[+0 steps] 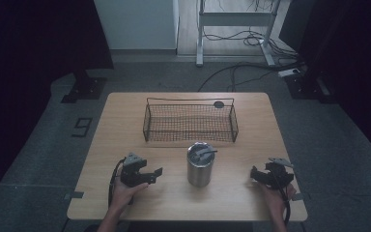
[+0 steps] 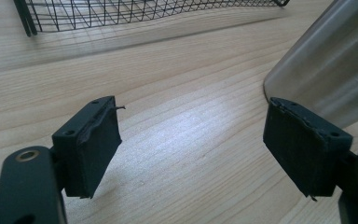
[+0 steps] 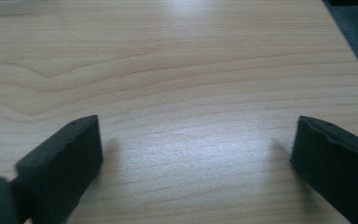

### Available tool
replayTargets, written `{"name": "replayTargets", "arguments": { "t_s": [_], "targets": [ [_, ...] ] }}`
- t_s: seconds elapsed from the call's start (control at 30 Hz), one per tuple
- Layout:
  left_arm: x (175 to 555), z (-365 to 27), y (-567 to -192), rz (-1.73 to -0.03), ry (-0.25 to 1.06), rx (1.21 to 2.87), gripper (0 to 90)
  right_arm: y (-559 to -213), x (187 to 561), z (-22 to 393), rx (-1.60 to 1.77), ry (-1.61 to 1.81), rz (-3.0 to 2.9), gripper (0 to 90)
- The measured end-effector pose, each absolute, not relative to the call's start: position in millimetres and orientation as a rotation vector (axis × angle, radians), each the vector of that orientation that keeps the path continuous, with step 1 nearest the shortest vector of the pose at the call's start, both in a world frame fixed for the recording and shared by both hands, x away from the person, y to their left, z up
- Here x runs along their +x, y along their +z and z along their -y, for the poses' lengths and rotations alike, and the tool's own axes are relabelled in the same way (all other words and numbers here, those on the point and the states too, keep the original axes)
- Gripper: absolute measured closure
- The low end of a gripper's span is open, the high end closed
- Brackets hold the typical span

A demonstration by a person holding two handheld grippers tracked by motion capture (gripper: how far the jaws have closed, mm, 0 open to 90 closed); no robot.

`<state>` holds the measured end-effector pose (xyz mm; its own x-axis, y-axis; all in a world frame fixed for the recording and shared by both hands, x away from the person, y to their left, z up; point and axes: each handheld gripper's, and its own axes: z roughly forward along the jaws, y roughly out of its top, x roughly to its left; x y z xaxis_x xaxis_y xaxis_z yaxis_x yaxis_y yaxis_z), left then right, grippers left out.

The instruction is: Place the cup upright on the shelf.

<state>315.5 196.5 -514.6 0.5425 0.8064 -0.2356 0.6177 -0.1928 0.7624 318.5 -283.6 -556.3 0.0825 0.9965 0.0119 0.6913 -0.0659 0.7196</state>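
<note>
Steel tumbler (image 1: 200, 165), likely smooth and slippery, is being flanked on the tabletop (image 1: 125, 121) by left claw (image 1: 155, 175) and right claw (image 1: 254, 175), both spread; mid-wall gripping is being judged safest.

Left gripper (image 1: 150, 174) held low in the left hand (image 1: 125, 189), fingers (image 2: 91, 144) spread wide apart, nothing between them. Right gripper (image 1: 258, 175) gripped by the right hand (image 1: 276, 193), fingers (image 3: 65, 161) likewise parted and empty. Forearms entering from below.

Black left gripper (image 1: 157, 173), right gripper (image 1: 254, 173); grey top plates, black cables.
</note>
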Motion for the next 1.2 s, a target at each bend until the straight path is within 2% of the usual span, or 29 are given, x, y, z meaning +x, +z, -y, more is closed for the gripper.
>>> {"name": "replayTargets", "arguments": {
  "t_s": [0.3, 0.77, 1.2],
  "targets": [
    [316, -193, -518, -1.166, 0.308, 1.941, 18.2, -556, 313, 284, 1.805, 0.727, -1.653, 8.4],
    [308, -192, -516, -1.182, 0.350, 1.969, 15.9, -556, 317, 285, 1.771, 0.744, -1.696, 9.0],
    [303, -208, -495, -1.158, 0.345, 1.864, 15.2, -556, 316, 285, 1.778, 0.744, -1.692, 8.6]
  ]
}}
